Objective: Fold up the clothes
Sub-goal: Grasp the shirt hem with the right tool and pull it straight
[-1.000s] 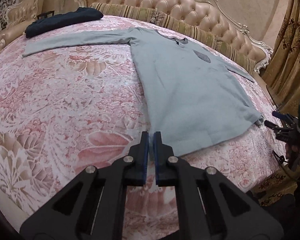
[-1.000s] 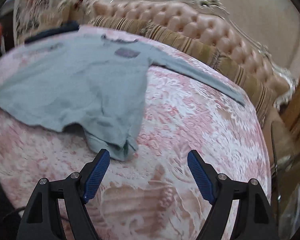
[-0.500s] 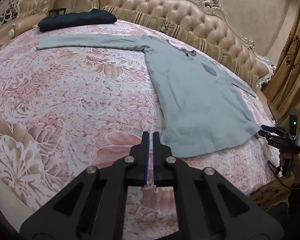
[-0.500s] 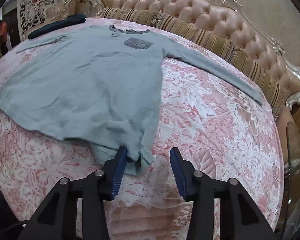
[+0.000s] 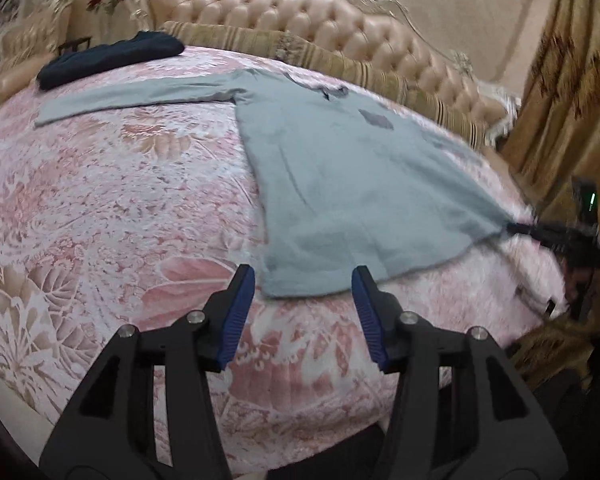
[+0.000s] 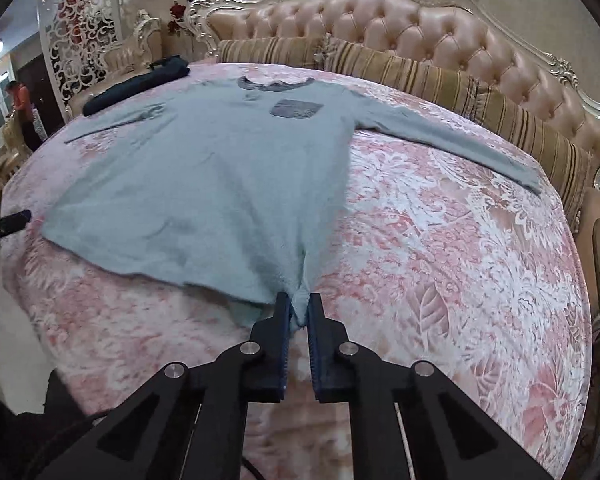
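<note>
Two grippers at shirt [image 6: 204,168] hem, right gripper [image 6: 299,309] pinching a corner, left gripper [image 5: 303,286] spread wide, seemingly just short of cloth

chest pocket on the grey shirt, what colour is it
Darker grey than the shirt; the pocket shows best in the right wrist view.

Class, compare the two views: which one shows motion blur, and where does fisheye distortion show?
Left wrist view: smeared at the right, around the curtain and right gripper. Right wrist view: sharp, grey shirt crisp; the bed bulges like a dome in both.
</note>
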A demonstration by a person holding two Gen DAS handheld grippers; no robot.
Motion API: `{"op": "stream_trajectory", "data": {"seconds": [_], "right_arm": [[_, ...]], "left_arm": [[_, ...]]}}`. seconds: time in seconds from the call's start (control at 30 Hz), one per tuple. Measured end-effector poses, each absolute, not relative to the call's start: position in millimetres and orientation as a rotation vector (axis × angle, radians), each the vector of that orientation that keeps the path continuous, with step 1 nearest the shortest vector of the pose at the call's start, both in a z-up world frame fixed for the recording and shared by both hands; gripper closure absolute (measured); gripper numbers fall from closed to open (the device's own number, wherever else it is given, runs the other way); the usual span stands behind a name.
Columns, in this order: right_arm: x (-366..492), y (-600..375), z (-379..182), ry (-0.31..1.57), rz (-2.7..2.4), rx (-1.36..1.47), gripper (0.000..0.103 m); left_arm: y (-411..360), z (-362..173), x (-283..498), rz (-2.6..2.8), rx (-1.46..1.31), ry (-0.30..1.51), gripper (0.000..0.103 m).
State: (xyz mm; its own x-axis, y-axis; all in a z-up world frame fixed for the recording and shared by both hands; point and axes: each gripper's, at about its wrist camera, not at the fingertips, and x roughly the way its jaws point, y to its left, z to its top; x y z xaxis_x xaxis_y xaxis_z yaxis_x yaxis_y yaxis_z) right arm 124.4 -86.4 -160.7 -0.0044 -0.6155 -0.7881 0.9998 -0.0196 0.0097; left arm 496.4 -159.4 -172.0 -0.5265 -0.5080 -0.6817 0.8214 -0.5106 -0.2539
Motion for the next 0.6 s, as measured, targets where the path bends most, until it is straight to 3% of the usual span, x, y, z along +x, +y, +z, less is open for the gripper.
{"op": "stream_trajectory", "data": {"seconds": [0.33, 0.37, 0.43, 0.6], "right_arm": [[125, -84, -152, 0.675, -1.466, 0.725, 0.096], [126, -85, -150, 0.676, -1.466, 0.722, 0.096], [125, -85, -149, 0.666, -1.466, 0.729, 0.096], [119, -86, -143, 0.638, -1.466, 0.755, 0.096]], "left_arm": [[-193, -191, 492, -2.066, 0.666, 0.782, 0.05], [-193, -193, 488, -2.074, 0.692, 0.764, 0.053], [-193, -193, 478, -2.095, 0.767, 0.722, 0.097], [-199, -170, 492, -2.162, 0.675, 0.943, 0.097]]}}
